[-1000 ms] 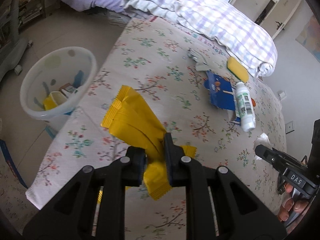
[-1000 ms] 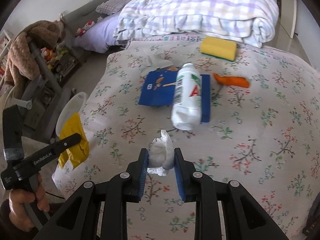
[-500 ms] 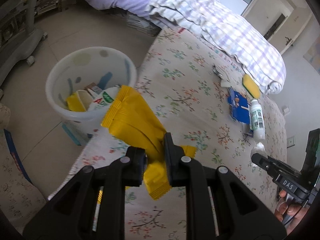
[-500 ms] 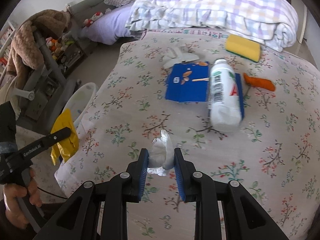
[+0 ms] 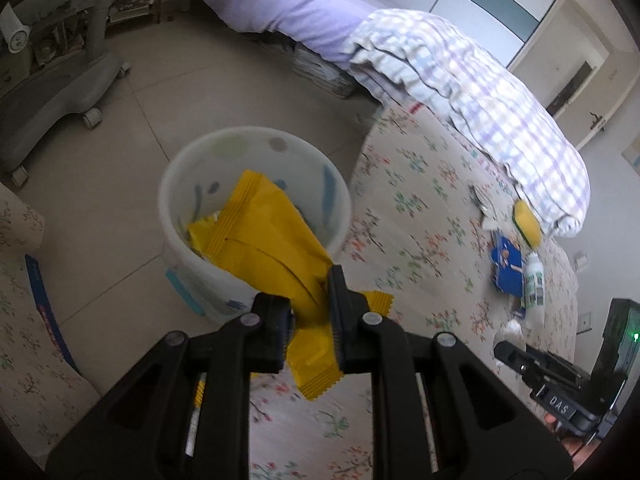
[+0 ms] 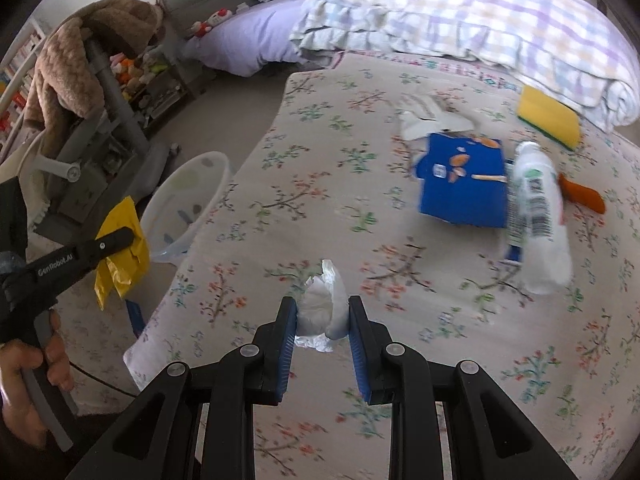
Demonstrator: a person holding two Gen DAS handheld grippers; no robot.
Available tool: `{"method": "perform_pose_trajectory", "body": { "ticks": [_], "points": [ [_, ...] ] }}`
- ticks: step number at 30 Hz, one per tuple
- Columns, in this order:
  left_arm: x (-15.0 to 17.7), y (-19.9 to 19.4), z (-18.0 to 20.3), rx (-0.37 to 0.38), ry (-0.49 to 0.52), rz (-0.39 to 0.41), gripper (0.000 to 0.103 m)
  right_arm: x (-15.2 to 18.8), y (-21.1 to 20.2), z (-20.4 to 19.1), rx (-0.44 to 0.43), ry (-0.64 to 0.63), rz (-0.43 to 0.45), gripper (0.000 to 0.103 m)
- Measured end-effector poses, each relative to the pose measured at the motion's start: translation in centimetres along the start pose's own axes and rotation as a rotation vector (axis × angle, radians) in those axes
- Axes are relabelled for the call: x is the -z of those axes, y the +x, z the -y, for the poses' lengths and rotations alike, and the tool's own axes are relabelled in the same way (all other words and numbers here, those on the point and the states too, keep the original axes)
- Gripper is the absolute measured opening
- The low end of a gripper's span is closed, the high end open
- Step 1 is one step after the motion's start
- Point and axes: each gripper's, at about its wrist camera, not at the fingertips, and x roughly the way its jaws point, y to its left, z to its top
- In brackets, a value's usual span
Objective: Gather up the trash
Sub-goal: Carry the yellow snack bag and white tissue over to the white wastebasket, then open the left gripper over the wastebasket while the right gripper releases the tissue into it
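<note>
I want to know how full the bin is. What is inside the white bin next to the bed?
In the white bin only some yellow packaging shows. The yellow wrapper, held by the left gripper, covers the rest, so the bottom is hidden.

The left wrist camera sits just behind its fingers and looks down over the bed's edge at the white bin ahead of them on the floor. The right wrist camera looks forward past its fingers along the floral bedspread, close above it. Both views share the bin, the blue packet, white bottle, yellow sponge and each other's gripper.
</note>
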Motion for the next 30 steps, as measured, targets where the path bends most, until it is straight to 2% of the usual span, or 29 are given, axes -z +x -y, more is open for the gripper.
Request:
{"method": "perform_pose_trajectory", "body": {
  "ticks": [9,13,16,18,19,20,21,25,28,30],
  "points": [
    [-2.6,0.5,-3.2,-0.060,-0.012,0.058,0.019,-1.1,1.7,-2.7,-0.036,-0.015,-0.008,0.027],
    [-3.4,0.8,-4.2,-0.055,-0.009,0.094,0.021,-2.1,1.9,-3.9,-0.066,-0.017,0.009,0.027],
    [-3.7,1.1,-4.9,-0.057,-0.019,0.100,0.037,-2.6,2.1,-4.9,-0.088,-0.026,0.018,0.027],
    [-3.7,1.0,-5.2,-0.075,-0.037,0.091,0.059,-2.8,2.3,-5.5,-0.103,-0.033,0.020,0.027],
    [-3.8,0.9,-5.3,-0.089,-0.045,0.090,0.066,-2.9,2.4,-5.9,-0.108,-0.038,0.019,0.027],
    [-3.8,0.7,-5.4,-0.099,-0.048,0.090,0.079,-2.9,2.5,-6.3,-0.114,-0.046,0.018,0.027],
    [-3.8,0.5,-5.5,-0.123,-0.049,0.091,0.086,-3.0,2.7,-6.6,-0.116,-0.051,0.017,0.027],
    [-3.6,0.3,-5.9,-0.232,-0.048,0.062,0.087,-3.4,3.6,-7.8,-0.135,-0.068,0.012,0.027],
    [-3.5,0.0,-6.7,-0.271,-0.073,0.049,0.091,-3.8,4.7,-8.6,-0.152,-0.065,0.004,0.027],
    [-3.4,-0.3,-7.1,-0.288,-0.080,0.049,0.097,-4.2,5.5,-9.2,-0.166,-0.059,0.000,0.027]
  ]
}}
